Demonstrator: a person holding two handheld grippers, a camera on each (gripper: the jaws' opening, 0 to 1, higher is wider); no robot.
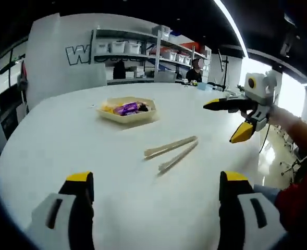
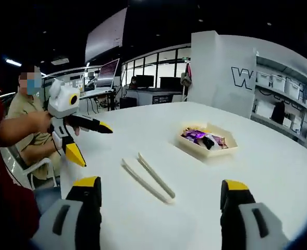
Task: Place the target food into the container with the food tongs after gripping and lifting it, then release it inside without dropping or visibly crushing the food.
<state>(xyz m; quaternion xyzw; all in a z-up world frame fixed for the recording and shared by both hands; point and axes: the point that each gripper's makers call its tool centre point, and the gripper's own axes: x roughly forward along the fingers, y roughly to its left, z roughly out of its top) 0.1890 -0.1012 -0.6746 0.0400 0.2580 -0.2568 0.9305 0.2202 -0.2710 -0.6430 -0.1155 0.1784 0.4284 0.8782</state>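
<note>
- Left gripper view, near left to near right: the left gripper [image 1: 156, 190] hangs over the white counter [image 1: 64, 140] with its two yellow-tipped jaws spread wide and nothing between them.
- Left gripper view, far left of centre: a shallow beige container [image 1: 126, 115] sits on the counter and holds wrapped food [image 1: 127, 108], purple and yellow packets among them.
- Left gripper view, centre: the food tongs [image 1: 171, 152], pale and wood-coloured, lie flat on the counter, released, near the container but apart from it, with the arms a little parted at one end.
- Left gripper view, right: the right gripper [image 1: 235, 121] is held above the counter edge, jaws splayed apart and gripping nothing.
- Left gripper view, far background: shelves [image 1: 143, 49] carry white bins.
- Right gripper view, left: a seated person [image 2: 28, 125] is beside the counter; the left gripper [image 2: 93, 145] is in the air, jaws apart.
- Right gripper view, centre: the tongs [image 2: 148, 179] lie between the two near jaws of the right gripper [image 2: 161, 190], which stands wide apart and untouched by anything.
- Right gripper view, right of centre: the container [image 2: 208, 148] with the food [image 2: 203, 138] rests farther out on the counter [image 2: 278, 172].
</note>
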